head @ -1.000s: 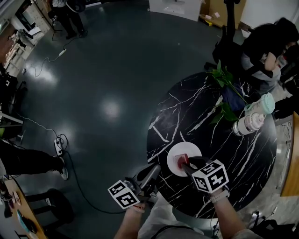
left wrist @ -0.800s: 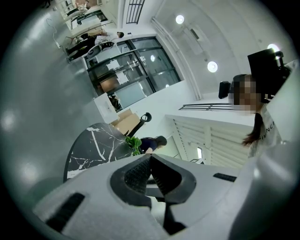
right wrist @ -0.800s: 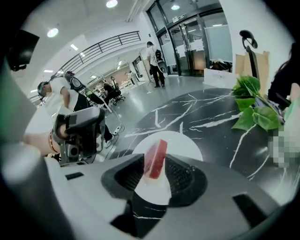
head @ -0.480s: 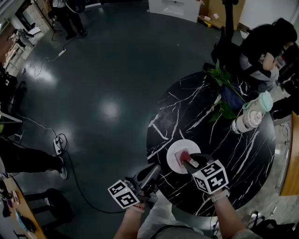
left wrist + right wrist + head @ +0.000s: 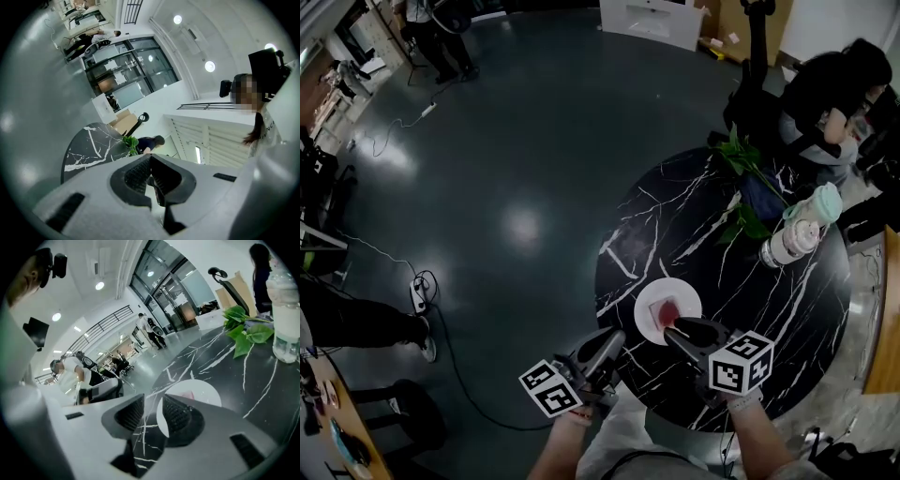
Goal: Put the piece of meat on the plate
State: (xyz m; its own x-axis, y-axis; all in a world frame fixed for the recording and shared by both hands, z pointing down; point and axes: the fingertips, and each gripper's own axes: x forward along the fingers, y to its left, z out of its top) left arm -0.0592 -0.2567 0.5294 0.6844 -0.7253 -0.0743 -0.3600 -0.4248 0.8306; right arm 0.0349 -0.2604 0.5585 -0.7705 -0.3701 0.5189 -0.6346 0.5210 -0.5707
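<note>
The piece of red meat point(image 5: 669, 312) lies on the white plate point(image 5: 652, 304) near the front edge of the black marble table point(image 5: 722, 272). My right gripper point(image 5: 672, 331) hovers just in front of the plate, open, with nothing between its pads. The right gripper view shows the plate point(image 5: 206, 392) and a pink bit of meat point(image 5: 189, 395) beyond the open right gripper point(image 5: 152, 401). My left gripper point(image 5: 615, 338) hangs off the table's left edge, pointing level. In its own view the left gripper point(image 5: 149, 161) has its tips together and holds nothing.
A leafy green plant point(image 5: 742, 159) and a white bottle with a pale green cap point(image 5: 799, 234) stand at the table's far side. A person point(image 5: 830, 94) sits behind it. A power strip and cable point(image 5: 417, 295) lie on the dark floor at left.
My right gripper has opened and let go of the meat, which now lies on the plate, and has drawn back and up from it. The left gripper has stayed put.
</note>
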